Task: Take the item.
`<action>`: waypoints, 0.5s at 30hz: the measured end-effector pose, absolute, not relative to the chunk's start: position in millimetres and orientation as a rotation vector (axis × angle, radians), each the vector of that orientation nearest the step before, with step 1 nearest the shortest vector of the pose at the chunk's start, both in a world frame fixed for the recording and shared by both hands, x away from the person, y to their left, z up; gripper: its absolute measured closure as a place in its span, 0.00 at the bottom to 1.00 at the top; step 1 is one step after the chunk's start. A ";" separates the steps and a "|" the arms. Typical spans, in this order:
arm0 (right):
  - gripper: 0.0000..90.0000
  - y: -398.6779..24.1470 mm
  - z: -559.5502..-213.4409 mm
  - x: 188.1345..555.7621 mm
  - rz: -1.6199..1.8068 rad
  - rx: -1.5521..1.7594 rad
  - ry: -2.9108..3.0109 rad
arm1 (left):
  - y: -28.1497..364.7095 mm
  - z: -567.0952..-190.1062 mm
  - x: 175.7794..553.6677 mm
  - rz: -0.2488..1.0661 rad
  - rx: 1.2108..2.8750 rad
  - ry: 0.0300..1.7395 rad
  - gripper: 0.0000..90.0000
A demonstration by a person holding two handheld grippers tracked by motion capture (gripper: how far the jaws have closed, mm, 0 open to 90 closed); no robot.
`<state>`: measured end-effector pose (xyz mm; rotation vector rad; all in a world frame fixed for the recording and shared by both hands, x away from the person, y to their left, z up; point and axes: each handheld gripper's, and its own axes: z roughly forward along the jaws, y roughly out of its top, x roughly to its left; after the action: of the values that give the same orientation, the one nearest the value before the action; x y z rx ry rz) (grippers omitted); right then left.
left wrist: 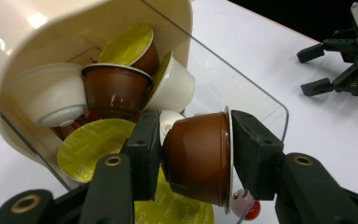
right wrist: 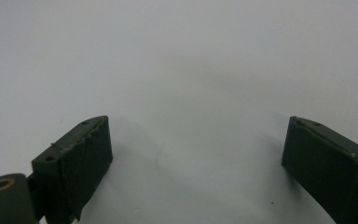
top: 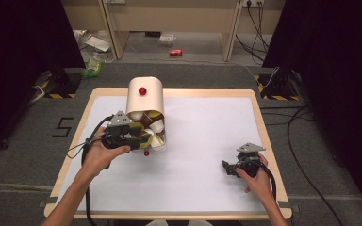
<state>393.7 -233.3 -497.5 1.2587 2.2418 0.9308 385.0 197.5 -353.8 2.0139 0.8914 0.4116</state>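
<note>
A cream capsule dispenser with a red knob lies on its side on the white table, its clear front open. Several coffee capsules, brown, white and green-lidded, sit inside it. My left gripper is shut on a brown capsule at the dispenser's mouth, gripping it base and lid. In the high view my left gripper is at the dispenser's opening. My right gripper rests open near the table's right side, its jaws wide apart over bare white surface.
A small red ball lies on the table just in front of the dispenser. The white mat spreads between the two grippers. Cables trail over the floor to the right of the table.
</note>
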 end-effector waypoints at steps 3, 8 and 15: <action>0.10 -233.3 -497.5 393.7 0.931 1.258 2.242 | 202.2 -346.5 382.2 0.426 2.000 0.888 0.60; 0.10 -233.2 -497.5 393.7 0.932 1.259 2.241 | 212.9 -335.7 377.7 0.435 1.973 0.890 0.60; 0.10 -233.3 -497.5 393.8 0.931 1.258 2.242 | 226.6 -324.7 373.0 0.425 1.939 0.890 0.60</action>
<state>393.8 -233.3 -497.5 1.2582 2.2422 0.9311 373.0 226.6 -324.7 1.9387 0.8900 0.4255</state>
